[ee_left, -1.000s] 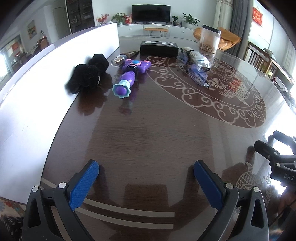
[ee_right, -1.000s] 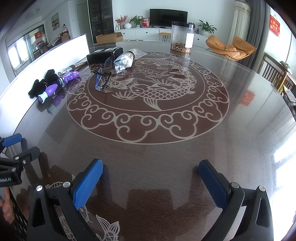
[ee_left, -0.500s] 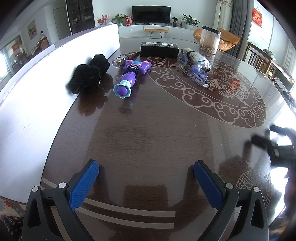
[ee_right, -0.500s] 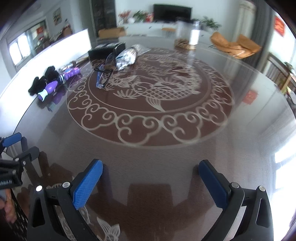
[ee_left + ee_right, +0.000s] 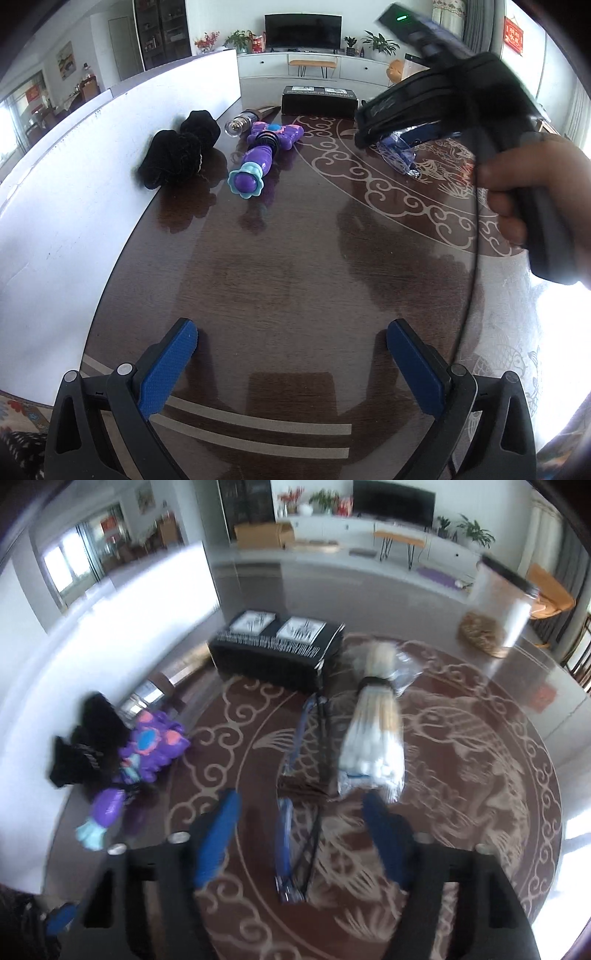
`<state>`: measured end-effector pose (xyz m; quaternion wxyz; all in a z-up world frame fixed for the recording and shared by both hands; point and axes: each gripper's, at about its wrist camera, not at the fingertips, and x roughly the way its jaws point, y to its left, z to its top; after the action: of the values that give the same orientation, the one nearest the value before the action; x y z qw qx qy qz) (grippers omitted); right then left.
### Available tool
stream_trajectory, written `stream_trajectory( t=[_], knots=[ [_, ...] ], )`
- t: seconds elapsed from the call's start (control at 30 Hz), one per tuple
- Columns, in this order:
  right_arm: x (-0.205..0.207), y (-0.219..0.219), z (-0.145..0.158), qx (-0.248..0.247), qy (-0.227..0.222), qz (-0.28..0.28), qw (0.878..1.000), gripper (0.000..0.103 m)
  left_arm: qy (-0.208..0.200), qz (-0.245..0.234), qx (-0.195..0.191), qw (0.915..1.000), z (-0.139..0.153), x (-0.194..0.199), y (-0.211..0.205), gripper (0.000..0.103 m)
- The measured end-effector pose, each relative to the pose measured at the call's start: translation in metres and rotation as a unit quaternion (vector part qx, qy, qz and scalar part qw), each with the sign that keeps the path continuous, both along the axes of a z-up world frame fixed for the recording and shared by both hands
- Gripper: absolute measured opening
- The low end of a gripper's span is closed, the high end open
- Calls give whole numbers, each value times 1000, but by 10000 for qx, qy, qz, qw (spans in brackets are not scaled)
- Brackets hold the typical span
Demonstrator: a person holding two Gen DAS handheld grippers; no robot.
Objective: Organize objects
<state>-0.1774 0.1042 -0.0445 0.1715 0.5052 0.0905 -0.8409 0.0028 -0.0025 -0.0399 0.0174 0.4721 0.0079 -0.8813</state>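
Right gripper (image 5: 295, 830) jaws just narrowing, nothing pinched, blue glasses (image 5: 295, 794) lying between. Left gripper (image 5: 291, 350) spread, empty. Risk: blurred approach knocking cotton-swab bag (image 5: 373, 738) at 1 o'clock, or clipping only a thin temple.

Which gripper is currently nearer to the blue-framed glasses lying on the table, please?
Right. The right gripper hangs directly over the glasses, its jaws open and just closing in, not gripping them. The left gripper sits far back near the table edge, its jaws open.

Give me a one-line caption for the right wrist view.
Right gripper, jaws just narrowing, hovering over blue glasses beside a bagged cotton-swab bundle on the patterned table.
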Motion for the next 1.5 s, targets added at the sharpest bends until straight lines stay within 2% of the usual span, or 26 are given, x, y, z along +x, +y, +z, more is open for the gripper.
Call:
stream_trajectory(
  t=[0.07,0.1,0.33,0.47,0.63,0.7,0.73,0.8,0.83,1.0,1.5],
  knots=[
    [2,-8,-3,222,130,21,9997,38,2,1,2,10000,0,0,0,103],
    [4,-9,-3,164,136,58,9998,30,1,3,5,10000,0,0,0,103],
    [59,28,-1,165,209,78,9996,30,-3,6,3,10000,0,-1,0,103],
    [109,81,0,129,316,-316,9989,30,0,8,4,10000,0,0,0,103],
    [154,125,1,183,628,-814,9945,31,1,6,2,10000,0,-1,0,103],
    [159,139,-1,89,708,-1017,9923,37,3,5,1,10000,-1,-1,0,103],
    [160,145,-2,-11,712,-1124,9911,51,4,3,1,10000,0,-1,0,103],
    [157,151,-1,-67,727,-1254,9894,69,6,0,4,10000,-1,-1,-1,103],
    [157,152,-2,-79,747,-1273,9890,71,5,3,3,10000,-1,-1,0,103],
    [158,146,-4,-25,809,-1164,9899,80,4,7,-1,10000,-1,-1,0,103],
    [159,145,-6,-11,789,-1153,9902,86,3,5,3,10000,-1,-1,0,103]
  ],
)
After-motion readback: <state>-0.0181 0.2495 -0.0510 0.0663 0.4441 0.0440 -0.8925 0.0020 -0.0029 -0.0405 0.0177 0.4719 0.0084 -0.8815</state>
